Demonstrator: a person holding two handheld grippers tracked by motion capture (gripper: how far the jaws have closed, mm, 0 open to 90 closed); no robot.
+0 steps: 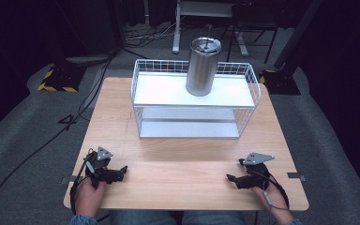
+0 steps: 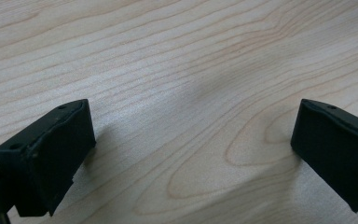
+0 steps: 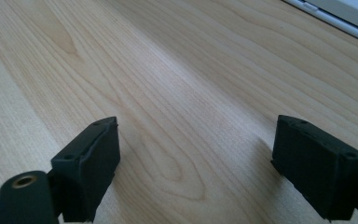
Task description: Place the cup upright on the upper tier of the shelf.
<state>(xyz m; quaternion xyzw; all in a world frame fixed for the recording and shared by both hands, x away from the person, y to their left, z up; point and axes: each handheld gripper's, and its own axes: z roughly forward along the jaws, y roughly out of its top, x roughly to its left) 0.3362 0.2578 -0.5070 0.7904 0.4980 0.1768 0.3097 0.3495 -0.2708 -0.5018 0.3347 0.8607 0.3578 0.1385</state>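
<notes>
My left gripper (image 1: pixel 122 170) lies low over the wooden table (image 1: pixel 183 154) near its front left corner, held by a hand. In the left gripper view its jaws (image 2: pixel 191 140) stand wide apart, with bare wood between them. My right gripper (image 1: pixel 230 178) rests near the front right corner, pointing left. The right gripper view shows its jaws (image 3: pixel 196 154) apart as well, nothing between them. A steel tumbler (image 1: pixel 202 65) with a lid and straw stands upright on the top shelf of a white wire rack (image 1: pixel 143 89) at the table's far middle.
The rack has a lower shelf (image 1: pixel 187 127) with nothing on it. Its white edge (image 3: pixel 335 16) shows at the top right of the right gripper view. Bare tabletop lies between the grippers and the rack. Cables and stand legs (image 1: pixel 176 33) cross the dark floor behind.
</notes>
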